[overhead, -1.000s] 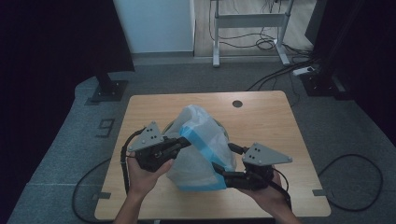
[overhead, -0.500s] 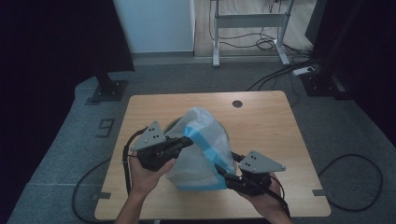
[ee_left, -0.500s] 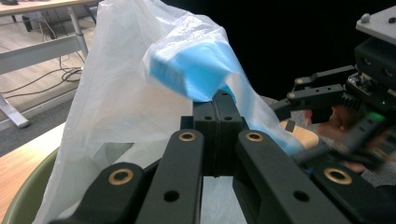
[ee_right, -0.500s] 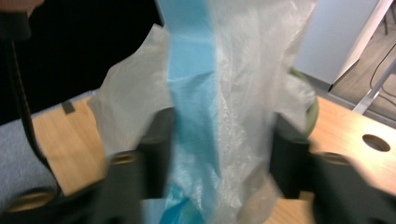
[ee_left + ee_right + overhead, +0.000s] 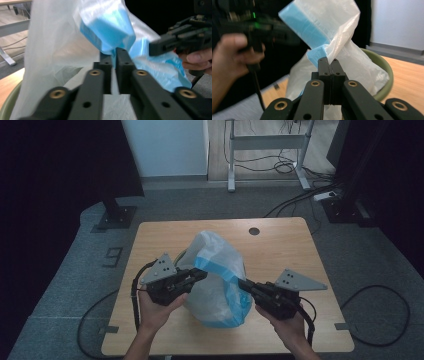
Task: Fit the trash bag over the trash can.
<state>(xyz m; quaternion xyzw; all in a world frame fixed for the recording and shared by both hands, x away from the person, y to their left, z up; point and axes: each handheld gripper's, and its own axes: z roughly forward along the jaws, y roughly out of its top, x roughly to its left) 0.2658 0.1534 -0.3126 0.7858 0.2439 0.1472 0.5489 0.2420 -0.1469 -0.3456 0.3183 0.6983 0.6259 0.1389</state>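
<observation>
My right gripper [image 5: 243, 285] has just closed on the plastic bag [image 5: 217, 275], which lines a green bin [image 5: 384, 75] on the counter [image 5: 280, 245]; my left gripper [image 5: 201, 274] pinches its blue rim [image 5: 110, 32].

One mark reads with fair confidence — a pale figure "9" [image 5: 114, 255] on the grey floor [image 5: 75, 285], at about nine o'clock from the table [image 5: 280, 245]. No brand, label or lettering is legible anywhere else — neither on the bag nor on the grippers.
</observation>
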